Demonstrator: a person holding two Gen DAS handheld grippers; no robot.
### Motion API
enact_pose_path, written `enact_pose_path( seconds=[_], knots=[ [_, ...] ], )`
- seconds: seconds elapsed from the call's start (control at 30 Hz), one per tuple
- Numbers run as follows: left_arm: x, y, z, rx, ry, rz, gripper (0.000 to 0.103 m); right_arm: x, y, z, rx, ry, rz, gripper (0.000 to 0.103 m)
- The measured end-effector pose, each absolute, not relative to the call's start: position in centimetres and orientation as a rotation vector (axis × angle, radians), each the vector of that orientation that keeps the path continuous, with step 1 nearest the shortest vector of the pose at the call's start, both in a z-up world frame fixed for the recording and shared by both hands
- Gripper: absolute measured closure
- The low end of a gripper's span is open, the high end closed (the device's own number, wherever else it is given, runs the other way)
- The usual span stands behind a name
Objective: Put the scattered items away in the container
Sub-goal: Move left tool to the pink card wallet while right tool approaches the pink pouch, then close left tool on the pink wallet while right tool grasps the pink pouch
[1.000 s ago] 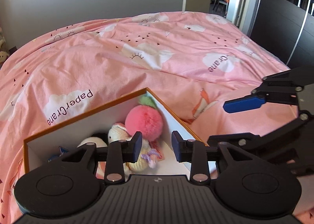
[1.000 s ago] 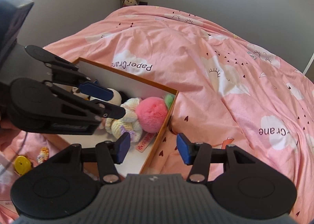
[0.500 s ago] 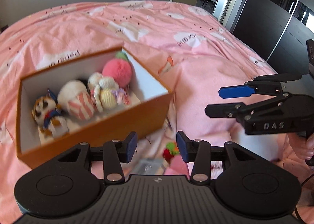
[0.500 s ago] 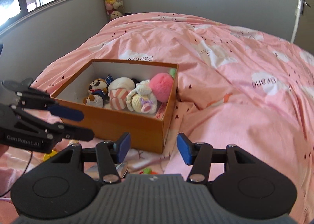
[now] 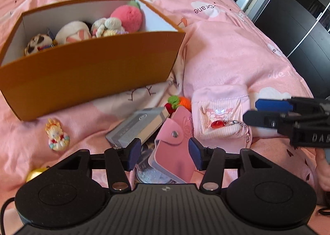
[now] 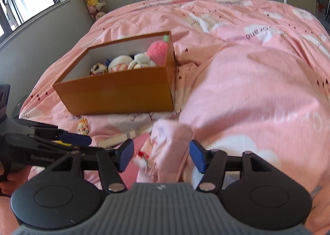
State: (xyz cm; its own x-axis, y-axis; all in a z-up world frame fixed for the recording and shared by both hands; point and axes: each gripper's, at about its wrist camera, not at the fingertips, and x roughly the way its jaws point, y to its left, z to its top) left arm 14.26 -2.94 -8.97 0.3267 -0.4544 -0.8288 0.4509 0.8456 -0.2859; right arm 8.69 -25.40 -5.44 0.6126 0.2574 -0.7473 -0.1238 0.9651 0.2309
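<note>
An orange cardboard box (image 5: pixel 86 68) is seen standing on the pink bedspread (image 6: pixel 257 74), open at the top, with several plush toys inside: a pink pompom strawberry (image 5: pixel 126 17) at the far right corner, a cream crocheted toy (image 5: pixel 107 26) beside it, a white and pink striped plush (image 5: pixel 73 33) and a panda-like figure (image 5: pixel 38 43) toward the left end. In front of the box, scattered items are spread on the bedding. A pink snap-button card holder (image 5: pixel 175 152) is framed between the fingers of the left gripper (image 5: pixel 165 153), whose jaws are held apart with nothing clamped. A grey rectangular case (image 5: pixel 138 129) lies just beside the holder, partly under it, and a small crocheted piece in green, red and orange (image 5: pixel 178 103) lies behind both. A pale pink pouch (image 5: pixel 220 115) with a red charm on a ball chain is found to the right; in the right wrist view it sits blurred between the spread fingers of the right gripper (image 6: pixel 160 156), and contact cannot be told. A small cartoon figure (image 5: pixel 56 135) lies apart on the left, near the box's front wall.
</note>
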Motion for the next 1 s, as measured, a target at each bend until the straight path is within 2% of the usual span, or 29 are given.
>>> enact_pose_path(
  seconds=[0.4,0.77,0.9,1.0],
  knots=[
    [14.9,-3.9,-12.5,0.033,1.141,-0.571,0.042,8.5,-25.7,-8.9,0.229,0.962,0.228,0.040],
    [15.9,-4.9,-13.2,0.008,1.138,-0.642,0.043,9.2,-26.0,-10.3,0.245,0.982,0.220,0.040],
    [15.5,-4.7,-12.7,-0.025,1.151,-0.680,0.060,9.3,-26.1,-10.4,0.253,0.981,0.218,0.040],
    [14.9,-4.9,-12.5,-0.029,1.151,-0.698,0.062,9.4,-26.2,-10.5,0.260,0.981,0.218,0.040]
  ],
)
